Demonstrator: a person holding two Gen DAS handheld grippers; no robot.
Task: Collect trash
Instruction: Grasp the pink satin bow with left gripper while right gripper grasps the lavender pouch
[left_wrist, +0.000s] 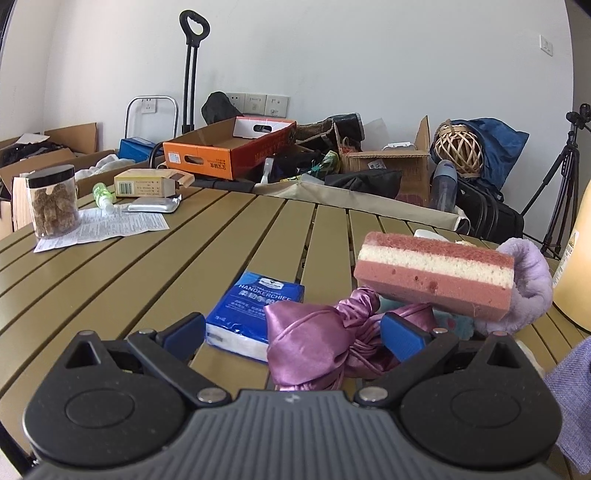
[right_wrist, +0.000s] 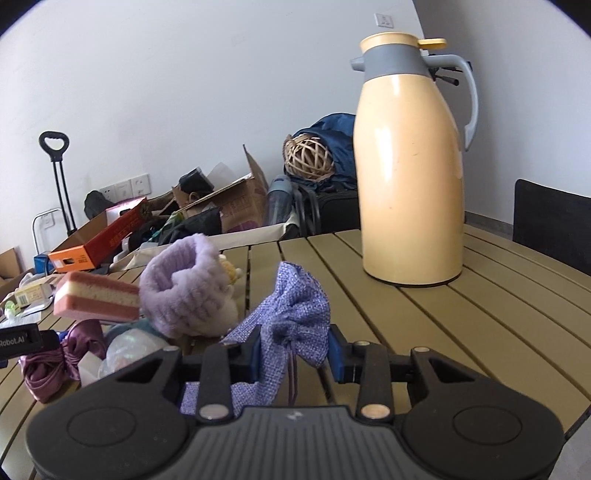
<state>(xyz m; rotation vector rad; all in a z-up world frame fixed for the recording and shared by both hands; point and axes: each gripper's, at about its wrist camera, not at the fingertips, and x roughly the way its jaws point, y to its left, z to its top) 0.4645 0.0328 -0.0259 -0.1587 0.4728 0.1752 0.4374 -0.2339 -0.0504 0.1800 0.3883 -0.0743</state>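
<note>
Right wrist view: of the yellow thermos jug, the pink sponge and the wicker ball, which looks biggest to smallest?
1. Yellow thermos jug, by far.
2 and 3. Pink sponge and wicker ball look about alike; the ball sits much farther back, so no ranking.

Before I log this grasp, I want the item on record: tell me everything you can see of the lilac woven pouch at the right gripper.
The lilac woven pouch looks like coarse, burlap-like fabric, crumpled and gathered at a thin drawstring that hangs down. It stands bunched upward between the jaws of the right gripper, whose blue pads press its sides. Its lower part trails toward the gripper body over the slatted table.
</note>
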